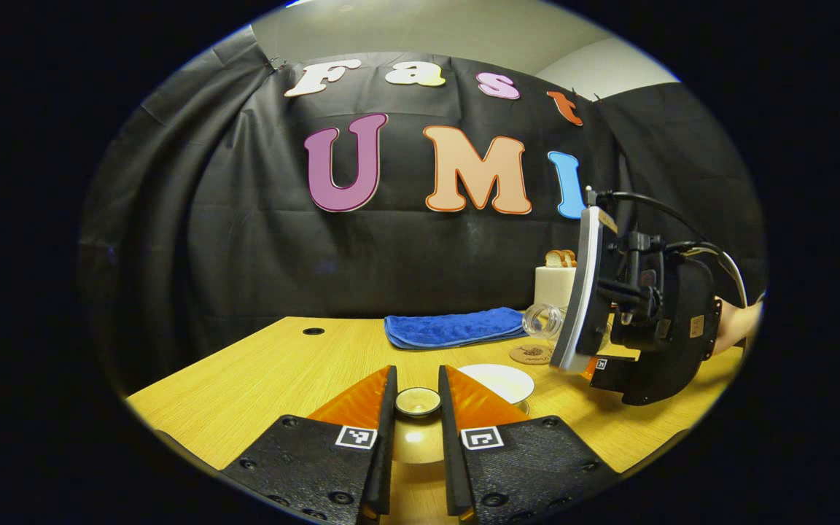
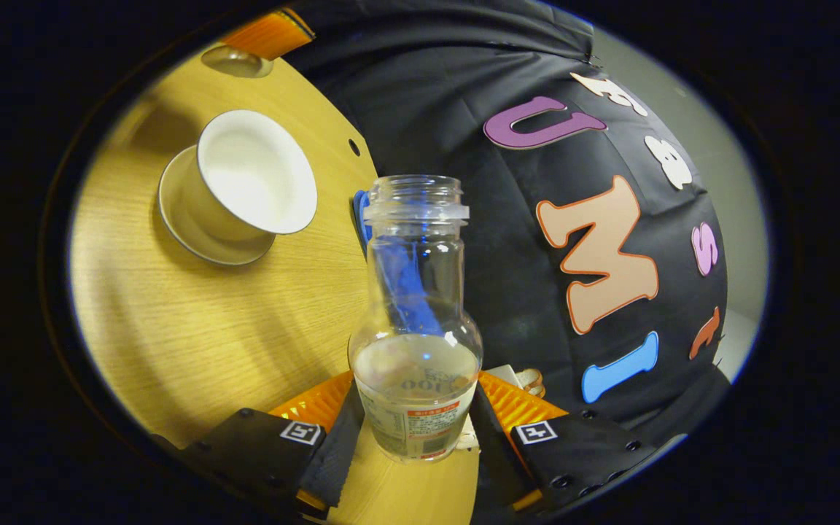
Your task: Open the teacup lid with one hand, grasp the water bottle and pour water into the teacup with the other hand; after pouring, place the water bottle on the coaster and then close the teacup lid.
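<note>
The teacup (image 2: 245,186) stands uncovered on the desk (image 2: 194,328); the left hand-held gripper (image 1: 418,397) clenches its lid (image 1: 418,402) just in front of it. The right hand-held gripper (image 2: 413,423) grasps the uncapped water bottle (image 2: 415,321), tilted beside the teacup. Pouring looks under way or finished; the coaster (image 1: 531,354) placement and closing remain.

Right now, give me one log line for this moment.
left gripper: shut on lid | right gripper: shut on water bottle, tilted | teacup: open | coaster: bare
</note>
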A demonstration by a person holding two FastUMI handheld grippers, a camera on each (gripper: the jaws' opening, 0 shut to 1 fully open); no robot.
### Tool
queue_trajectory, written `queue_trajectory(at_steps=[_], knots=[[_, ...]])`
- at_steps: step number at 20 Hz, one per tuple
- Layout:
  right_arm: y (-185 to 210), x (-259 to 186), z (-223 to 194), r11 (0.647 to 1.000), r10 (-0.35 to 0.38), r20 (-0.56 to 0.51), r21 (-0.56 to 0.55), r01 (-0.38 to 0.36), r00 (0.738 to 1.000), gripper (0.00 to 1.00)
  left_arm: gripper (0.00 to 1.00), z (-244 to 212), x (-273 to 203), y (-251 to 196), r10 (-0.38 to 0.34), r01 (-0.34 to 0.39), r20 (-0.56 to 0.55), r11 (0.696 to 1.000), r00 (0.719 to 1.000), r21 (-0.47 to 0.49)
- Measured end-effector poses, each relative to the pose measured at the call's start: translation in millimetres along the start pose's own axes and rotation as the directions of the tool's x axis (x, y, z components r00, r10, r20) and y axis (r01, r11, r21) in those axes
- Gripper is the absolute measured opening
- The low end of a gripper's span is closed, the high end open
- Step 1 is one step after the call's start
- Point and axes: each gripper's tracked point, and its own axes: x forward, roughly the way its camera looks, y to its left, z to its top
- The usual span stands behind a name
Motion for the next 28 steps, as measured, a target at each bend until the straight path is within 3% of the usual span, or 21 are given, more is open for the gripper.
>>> queue_trajectory(at_steps=[6,16,23,28], knots=[[-3.7,-1.5,12.6,0.985,-0.046,0.042,-0.164,0.052,0.998,0.80,0.27,-1.0,-0.6,-0.3,0.000,0.000,0.000,1.000,1.000,0.000],[-32.2,0.2,34.4,0.907,-0.120,0.131,-0.389,0.163,0.984,0.79,0.27,-1.8,-0.8,0.2,0.003,-0.003,0.000,1.000,1.000,-0.002],[-44.0,-2.5,40.9,0.847,-0.146,0.181,-0.486,0.217,0.973,0.80,0.27,-1.5,-0.8,1.3,0.010,-0.010,-0.001,1.000,1.000,-0.001],[-45.8,-3.0,44.7,0.832,-0.148,0.197,-0.505,0.230,0.969,0.82,0.27,-0.7,-0.7,1.3,0.011,-0.011,-0.002,1.000,1.000,-0.002]])
